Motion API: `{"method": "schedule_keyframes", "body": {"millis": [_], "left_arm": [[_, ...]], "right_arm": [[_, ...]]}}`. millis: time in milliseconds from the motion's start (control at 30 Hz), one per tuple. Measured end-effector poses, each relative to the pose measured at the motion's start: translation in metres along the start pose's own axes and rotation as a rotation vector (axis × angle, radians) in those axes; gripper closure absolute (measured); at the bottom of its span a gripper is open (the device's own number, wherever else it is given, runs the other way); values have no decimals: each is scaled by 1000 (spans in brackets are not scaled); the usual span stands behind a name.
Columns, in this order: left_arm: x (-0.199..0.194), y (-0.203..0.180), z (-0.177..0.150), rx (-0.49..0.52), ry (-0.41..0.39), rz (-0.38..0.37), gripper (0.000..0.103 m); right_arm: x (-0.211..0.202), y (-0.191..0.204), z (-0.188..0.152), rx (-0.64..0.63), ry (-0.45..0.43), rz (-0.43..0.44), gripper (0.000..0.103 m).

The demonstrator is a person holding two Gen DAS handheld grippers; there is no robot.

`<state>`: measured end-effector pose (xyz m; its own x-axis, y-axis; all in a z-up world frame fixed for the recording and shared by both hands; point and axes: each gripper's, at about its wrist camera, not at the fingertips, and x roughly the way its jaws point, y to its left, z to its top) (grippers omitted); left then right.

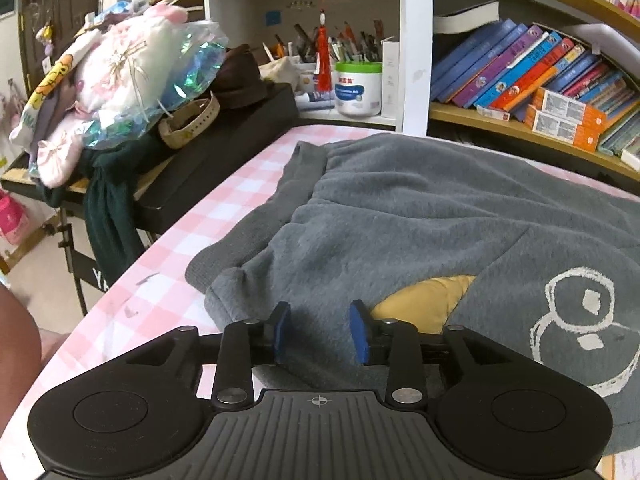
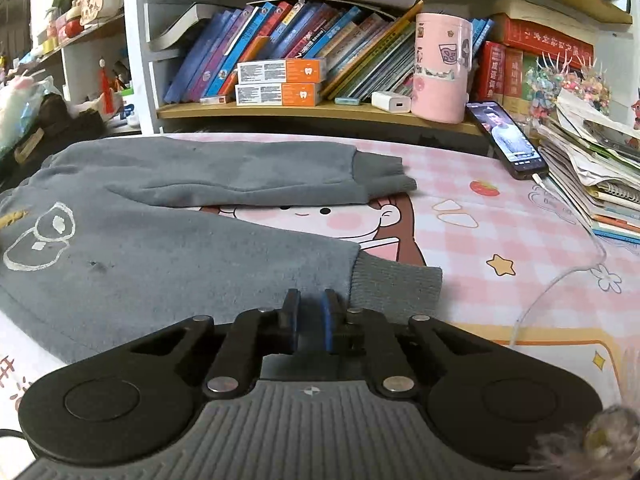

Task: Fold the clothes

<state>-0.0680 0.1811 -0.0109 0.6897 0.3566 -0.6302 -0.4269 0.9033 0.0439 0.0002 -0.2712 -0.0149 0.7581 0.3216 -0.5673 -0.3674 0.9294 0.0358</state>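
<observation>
Pink checked table point(image 2: 500, 216); grey trousers point(image 2: 168, 256) lengthwise across, cuffs point(image 2: 396, 286) rightward.

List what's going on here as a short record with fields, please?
garment: grey trousers, spread flat with the two legs apart
surface: pink checked cloth with a cartoon girl print
left gripper: fingers open, over the waist end beside a yellow patch
right gripper: fingers a little apart, at the near leg just before its ribbed cuff
folding: not yet begun
nearby: phone with lit screen, pink cup, shelf of books
</observation>
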Motion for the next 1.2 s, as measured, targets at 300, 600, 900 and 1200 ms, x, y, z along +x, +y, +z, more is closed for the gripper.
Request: {"method": "schedule_keyframes", "body": {"millis": [300, 600, 900, 1200], "left_arm": [[5, 8, 1, -30, -2, -4, 65], [16, 17, 6, -63, -11, 31, 62], [-6, 5, -4, -20, -79, 38, 48], [-35, 0, -21, 16, -205, 73, 29]], "right_arm": [[-10, 13, -2, -55, -35, 72, 77], [-4, 15, -2, -62, -7, 55, 70], [-2, 20, -2, -98, 4, 51, 64], [-4, 24, -3, -120, -8, 63, 51]]}}
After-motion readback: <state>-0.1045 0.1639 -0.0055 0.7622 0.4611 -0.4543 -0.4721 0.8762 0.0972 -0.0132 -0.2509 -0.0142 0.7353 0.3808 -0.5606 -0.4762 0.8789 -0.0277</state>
